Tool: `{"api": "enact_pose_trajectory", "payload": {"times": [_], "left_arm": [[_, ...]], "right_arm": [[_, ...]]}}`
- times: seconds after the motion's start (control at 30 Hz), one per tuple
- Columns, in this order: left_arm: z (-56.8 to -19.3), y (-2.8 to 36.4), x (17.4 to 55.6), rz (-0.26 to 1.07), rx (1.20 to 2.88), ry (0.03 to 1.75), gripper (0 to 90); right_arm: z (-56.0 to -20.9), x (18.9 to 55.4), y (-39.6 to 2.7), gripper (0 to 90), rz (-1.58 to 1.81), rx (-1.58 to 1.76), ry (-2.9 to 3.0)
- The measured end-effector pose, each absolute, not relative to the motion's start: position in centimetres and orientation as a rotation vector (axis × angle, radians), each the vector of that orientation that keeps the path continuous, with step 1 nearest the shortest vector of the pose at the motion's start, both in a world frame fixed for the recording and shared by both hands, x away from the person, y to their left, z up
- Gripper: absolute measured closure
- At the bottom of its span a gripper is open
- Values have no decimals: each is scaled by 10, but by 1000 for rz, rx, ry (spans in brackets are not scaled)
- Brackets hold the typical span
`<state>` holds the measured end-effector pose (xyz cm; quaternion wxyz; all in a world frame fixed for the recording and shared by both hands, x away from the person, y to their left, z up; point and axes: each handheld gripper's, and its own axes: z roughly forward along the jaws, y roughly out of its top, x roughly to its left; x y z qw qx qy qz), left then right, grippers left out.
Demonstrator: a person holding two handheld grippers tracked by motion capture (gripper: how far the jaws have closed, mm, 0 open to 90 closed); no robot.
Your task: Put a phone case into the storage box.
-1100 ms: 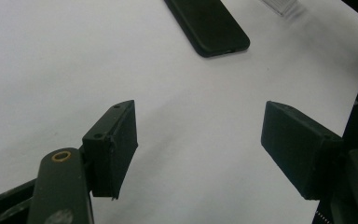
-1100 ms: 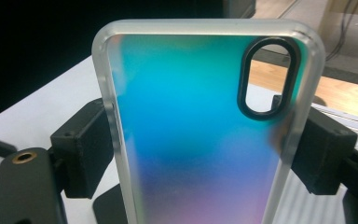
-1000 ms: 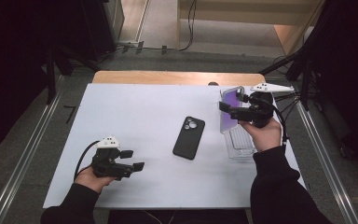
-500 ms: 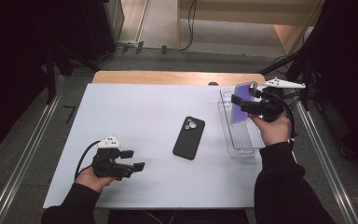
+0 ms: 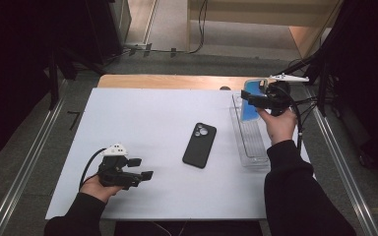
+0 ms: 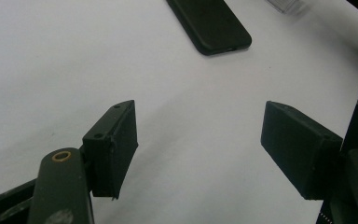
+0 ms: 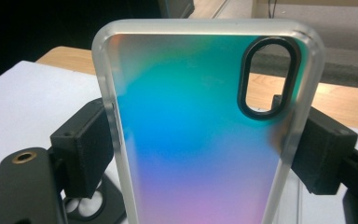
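A black phone (image 5: pixel 200 144) lies camera side up in the middle of the white table (image 5: pixel 142 118); its lower end (image 6: pixel 209 23) reaches into the left gripper view. My right gripper (image 5: pixel 254 101) is shut on an iridescent blue-to-purple phone case (image 7: pixel 200 140), held upright above the far end of a clear plastic tray (image 5: pixel 248 142); the case (image 5: pixel 250 104) looks blue from above. My left gripper (image 5: pixel 142 169) rests near the table's front left, open, with nothing between its fingers (image 6: pixel 114 144).
The clear tray lies along the table's right side. A wooden strip (image 5: pixel 172 81) runs along the table's far edge. Metal rails (image 5: pixel 24 162) flank the table on the floor. A cable (image 5: pixel 298 123) trails from the right gripper.
My right gripper has lifted the phone case away from the tray and carried it farther back and to the right. The left gripper has stayed put.
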<state>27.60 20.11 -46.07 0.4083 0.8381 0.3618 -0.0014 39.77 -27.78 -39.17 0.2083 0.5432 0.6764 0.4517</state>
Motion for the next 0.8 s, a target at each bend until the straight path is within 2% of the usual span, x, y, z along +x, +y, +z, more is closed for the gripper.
{"api": "enact_pose_trajectory", "payload": {"times": [0.8], "left_arm": [[-461, 201, 276, -2, 2112, 912, 277]], "right_arm": [[-420, 457, -277, 154, 1128, 1587, 1858]]}}
